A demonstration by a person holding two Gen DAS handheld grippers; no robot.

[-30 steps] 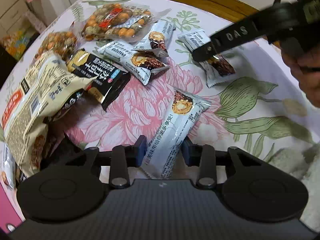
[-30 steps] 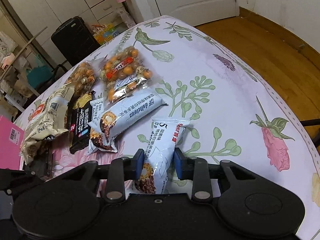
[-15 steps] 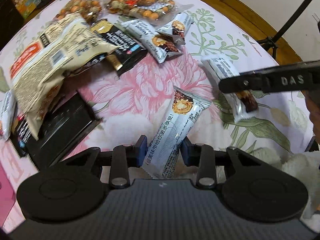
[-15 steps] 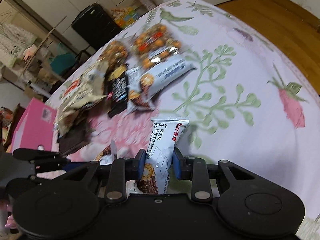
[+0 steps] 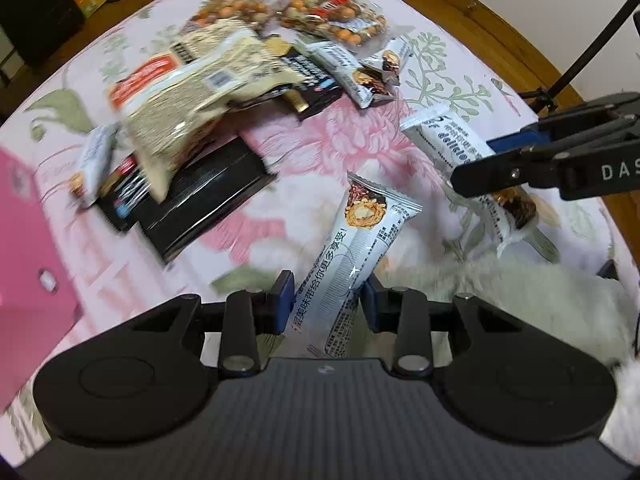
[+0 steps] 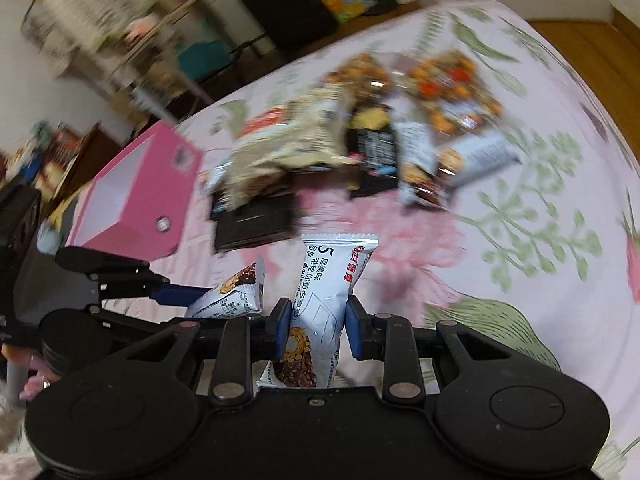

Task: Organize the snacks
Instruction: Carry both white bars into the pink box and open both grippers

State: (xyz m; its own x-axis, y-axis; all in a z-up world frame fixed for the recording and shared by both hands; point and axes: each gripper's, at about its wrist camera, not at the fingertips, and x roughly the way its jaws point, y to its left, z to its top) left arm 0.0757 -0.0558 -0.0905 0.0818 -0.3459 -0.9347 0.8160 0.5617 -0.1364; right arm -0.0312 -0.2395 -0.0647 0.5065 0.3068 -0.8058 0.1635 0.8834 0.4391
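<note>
A: Left bar [image 5: 352, 256] and right bar [image 6: 324, 312], each clamped between blue pads. Change since a second back?

B: Both were down at the cloth then; both now hang above it. The pink box [image 6: 132, 196], out of the right view before, shows at far left. The heap has slid farther off and blurred.

A: Fingers?

B: Left gripper [image 5: 326, 300] closed on the left bar's near half, right gripper [image 6: 314, 326] closed on the right bar low down. Grip as before.

A: Orientation?

B: Left bar's long axis runs away from the gripper, leaning right, picture end far. Right bar stands nearly straight out from its pads, crimped end far, chocolate picture near.

A: Surroundings?

B: Floral cloth [image 5: 360, 148] below. Far left lies the snack heap: big beige bag [image 5: 192, 112] over a black pack [image 5: 204, 196], nut bags [image 5: 332, 16] farthest. In the left view the right gripper comes in from the right, near the left bar
</note>
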